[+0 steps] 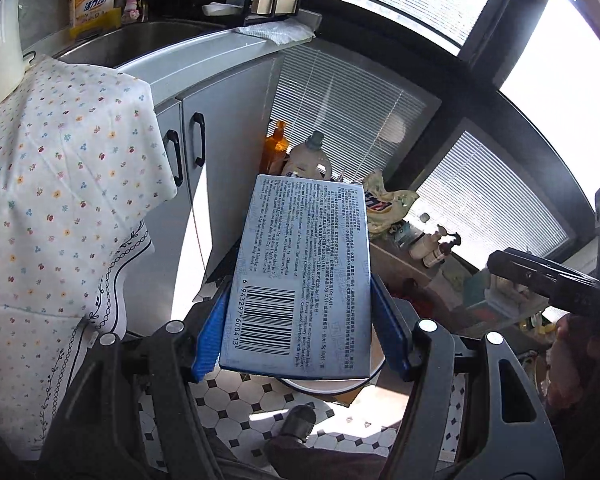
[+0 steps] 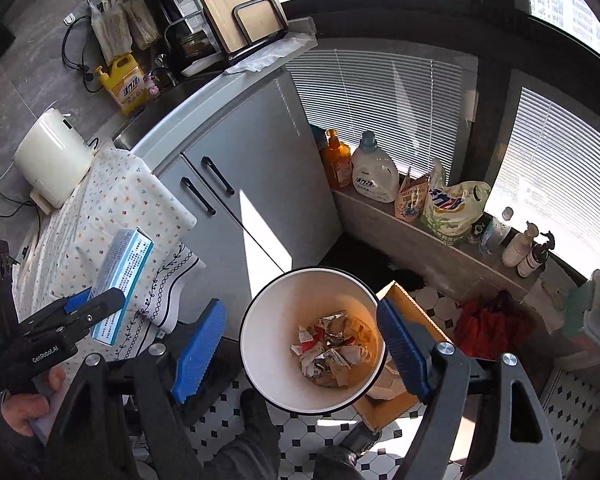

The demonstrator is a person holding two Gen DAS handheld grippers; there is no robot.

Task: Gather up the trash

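Above the tiled floor (image 2: 332, 436), beside the grey sink cabinet (image 2: 256, 184), the left gripper (image 1: 296, 344) is held up and tilted forward, its blue fingers (image 1: 210, 332) clamped on the long sides of a flat blue medicine box (image 1: 300, 276), barcode face up. In the right wrist view that box (image 2: 122, 284) hangs past the edge of the flower-patterned cloth (image 2: 112, 208) that covers the counter, apart from the bin. The person's left hand (image 2: 28, 404) grips the tool's handle from below. The right gripper (image 2: 302, 348) points steeply downward with its jaws spread wide and nothing between them; framed in the gap is the white trash bin (image 2: 260, 312) on the floor, holding crumpled paper scraps (image 2: 332, 348). A cardboard box (image 2: 420, 312) stands just beside the bin's far side.
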